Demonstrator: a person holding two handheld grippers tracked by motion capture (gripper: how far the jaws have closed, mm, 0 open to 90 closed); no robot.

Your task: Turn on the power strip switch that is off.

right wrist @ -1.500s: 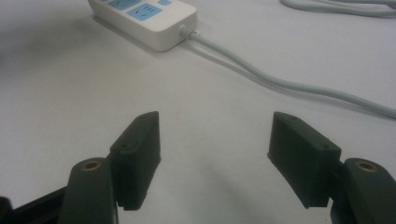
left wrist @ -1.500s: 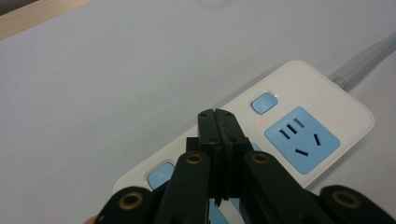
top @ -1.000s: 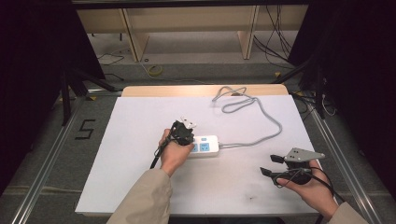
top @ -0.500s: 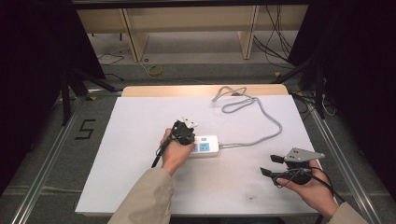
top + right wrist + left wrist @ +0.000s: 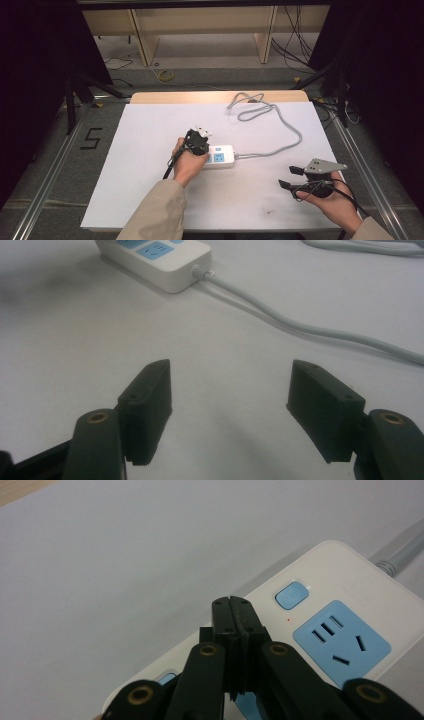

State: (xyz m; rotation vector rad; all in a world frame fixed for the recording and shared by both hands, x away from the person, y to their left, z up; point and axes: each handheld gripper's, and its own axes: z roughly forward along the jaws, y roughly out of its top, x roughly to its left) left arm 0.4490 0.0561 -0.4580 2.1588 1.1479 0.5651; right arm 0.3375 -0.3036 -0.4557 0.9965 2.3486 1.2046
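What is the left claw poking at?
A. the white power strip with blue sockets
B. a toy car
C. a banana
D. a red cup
A: in the left gripper view the left claw, its jaws shut together, sits over the white power strip, just short of the small blue button and next to a blue socket.

The high view looks forward and down from above the person's side, taking in the whole table (image 5: 150, 200) from well off. The left gripper view sits very close over the power strip (image 5: 345, 600), looking toward 1 o'clock. The right gripper view rides low, looking toward 11 o'clock across bare tabletop. All three share the power strip and its cord (image 5: 300, 327).
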